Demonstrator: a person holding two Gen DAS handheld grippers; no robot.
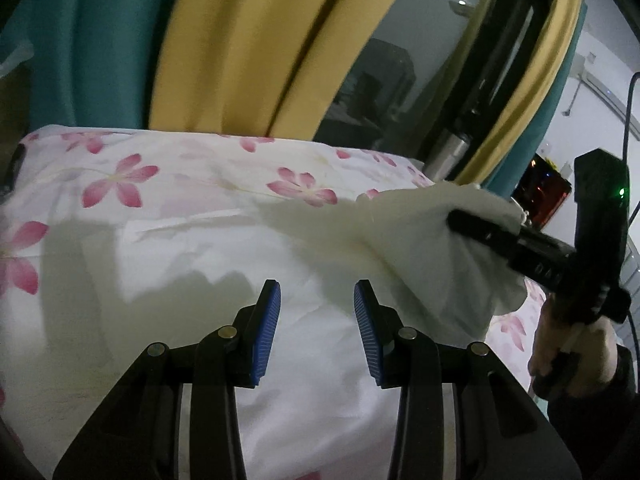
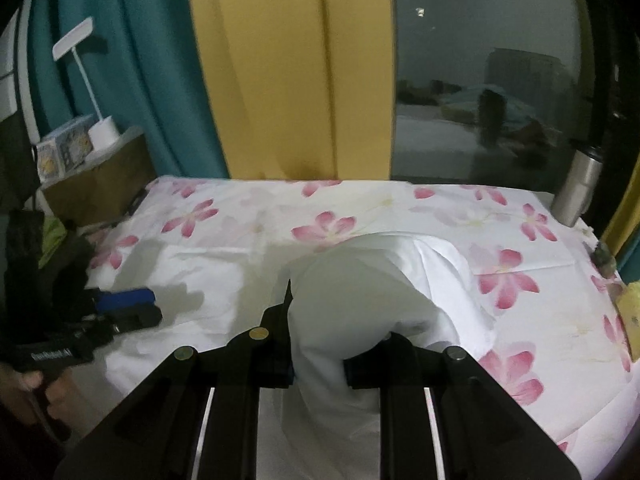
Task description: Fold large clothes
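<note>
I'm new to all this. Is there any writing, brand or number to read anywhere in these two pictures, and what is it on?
"DexRobot AI", roughly: pale letters on the left gripper, side of its black body; blurred, so the reading is unsure.
"DA...": pale letters on the right gripper, side of its body; the rest is cut off and blurred.
Printed boxes on the bedside stand: print too small to read.

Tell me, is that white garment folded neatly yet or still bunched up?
Still bunched. The white garment hangs in a rumpled hump from the right gripper, lifted off the floral sheet.
</note>
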